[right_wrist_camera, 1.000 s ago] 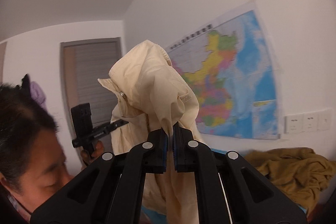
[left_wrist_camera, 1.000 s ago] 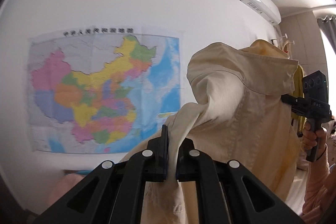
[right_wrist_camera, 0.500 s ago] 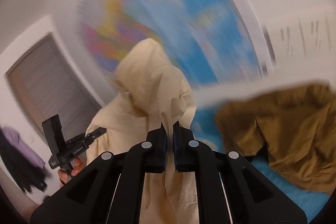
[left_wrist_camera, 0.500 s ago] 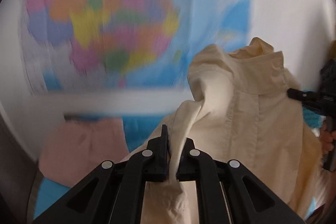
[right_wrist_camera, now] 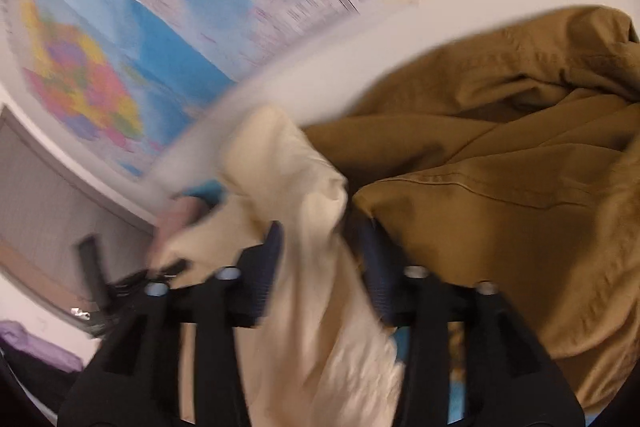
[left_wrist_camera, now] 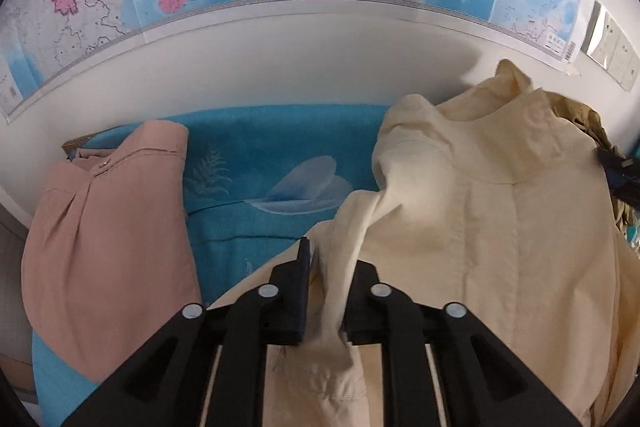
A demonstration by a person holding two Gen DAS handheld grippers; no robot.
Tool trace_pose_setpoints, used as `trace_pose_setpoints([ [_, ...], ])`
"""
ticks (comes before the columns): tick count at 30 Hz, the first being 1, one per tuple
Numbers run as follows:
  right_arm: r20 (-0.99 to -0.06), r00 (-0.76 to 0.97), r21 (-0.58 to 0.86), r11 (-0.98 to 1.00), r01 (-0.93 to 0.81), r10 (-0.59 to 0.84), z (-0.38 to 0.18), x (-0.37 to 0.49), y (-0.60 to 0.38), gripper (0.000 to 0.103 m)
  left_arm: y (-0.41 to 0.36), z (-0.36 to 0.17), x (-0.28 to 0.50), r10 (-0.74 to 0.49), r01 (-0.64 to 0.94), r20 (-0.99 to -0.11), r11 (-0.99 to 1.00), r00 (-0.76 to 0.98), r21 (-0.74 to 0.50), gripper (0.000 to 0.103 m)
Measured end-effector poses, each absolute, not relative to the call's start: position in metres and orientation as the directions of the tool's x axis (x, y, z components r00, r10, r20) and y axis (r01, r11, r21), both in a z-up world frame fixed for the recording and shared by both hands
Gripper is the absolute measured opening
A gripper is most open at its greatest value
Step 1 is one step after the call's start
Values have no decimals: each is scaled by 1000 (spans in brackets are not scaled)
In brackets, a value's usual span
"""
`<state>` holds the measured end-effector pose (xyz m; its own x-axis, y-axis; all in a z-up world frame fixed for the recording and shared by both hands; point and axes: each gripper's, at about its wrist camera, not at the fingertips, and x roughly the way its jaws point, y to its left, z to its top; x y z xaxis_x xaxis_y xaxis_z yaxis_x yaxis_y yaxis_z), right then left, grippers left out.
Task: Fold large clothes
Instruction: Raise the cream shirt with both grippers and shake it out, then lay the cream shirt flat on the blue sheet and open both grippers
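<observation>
Cream jacket [left_wrist_camera: 500,227] was down over the blue bed cover [left_wrist_camera: 280,155], so my left gripper [left_wrist_camera: 328,267] and right gripper [right_wrist_camera: 320,247] had just been opening to drop it flat for folding, cloth loose between both jaws.

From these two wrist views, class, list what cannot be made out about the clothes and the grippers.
- Cream garment: its lower part is cut off by the left view's bottom edge.
- Right gripper: motion blur hides whether its just-opened jaws touch the cream cloth between them.
- Brown garment: cut off by the right view's edge.
- Pink garment: its back is hidden; the left gripper has just been opening around cream cloth.
</observation>
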<state>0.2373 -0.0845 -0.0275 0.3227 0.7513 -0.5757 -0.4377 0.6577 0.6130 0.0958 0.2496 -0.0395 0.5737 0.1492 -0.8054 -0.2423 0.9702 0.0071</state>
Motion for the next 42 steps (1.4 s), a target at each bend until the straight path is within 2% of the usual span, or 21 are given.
trace_pose_setpoints([
  [1,-577,345,589,670,-451,740,-18,230,-90,90,249,-38,91,160,-236,-797,971,582,23,41],
  [3,-578,398,499,695,-518,712,10,197,-104,90,250,-35,83,169,-229,-773,973,611,32,48],
  [5,-587,393,441,687,-578,708,24,161,-114,92,254,-30,73,148,-209,-761,978,632,17,50],
  [7,-627,401,357,704,-615,668,30,116,-122,92,257,-27,65,131,-199,-749,980,650,-1,58],
  [10,-676,356,303,683,-664,645,25,50,-125,94,261,-19,48,136,-192,-719,981,682,4,64],
  [14,-759,318,234,694,-681,568,-1,-13,-112,97,248,-6,27,152,-192,-697,981,700,21,65],
  [15,-790,338,184,724,-665,512,-12,-21,-108,95,248,-7,24,156,-195,-698,980,699,23,65],
  [16,-803,358,148,741,-655,477,-18,-23,-106,84,248,-5,22,158,-199,-699,980,698,23,65],
  [17,-814,371,118,754,-646,446,-25,-25,-107,60,251,-7,21,156,-201,-702,979,695,18,65],
  [18,-826,374,105,766,-634,422,-32,-24,-109,44,251,-9,19,153,-202,-704,979,694,14,65],
  [19,-832,367,118,778,-617,417,-36,-18,-115,23,253,-11,17,155,-207,-706,978,691,12,65],
  [20,-822,353,169,784,-597,446,-35,-12,-127,10,255,-12,14,156,-211,-707,977,690,9,65],
  [22,-794,393,193,805,-562,465,-22,-9,-146,5,259,-12,9,160,-219,-707,976,688,8,65],
  [25,-697,547,189,855,-483,464,35,8,-191,4,270,-11,1,157,-230,-703,973,694,-9,66],
  [28,-600,703,128,913,-387,382,90,35,-234,3,279,-11,-5,162,-250,-696,968,700,-26,66],
  [31,-570,755,93,938,-333,325,99,67,-247,3,289,-12,-13,159,-268,-696,962,700,-49,66],
  [35,-668,716,48,972,-232,204,47,121,-251,4,299,-19,-27,158,-273,-705,961,691,-52,69],
  [38,-755,624,133,979,-154,201,-14,148,-267,6,304,-23,-40,147,-247,-716,968,683,-36,72],
  [42,-812,552,161,981,-104,192,-59,156,-266,12,310,-23,-65,27,-153,-728,982,685,-107,72],
])
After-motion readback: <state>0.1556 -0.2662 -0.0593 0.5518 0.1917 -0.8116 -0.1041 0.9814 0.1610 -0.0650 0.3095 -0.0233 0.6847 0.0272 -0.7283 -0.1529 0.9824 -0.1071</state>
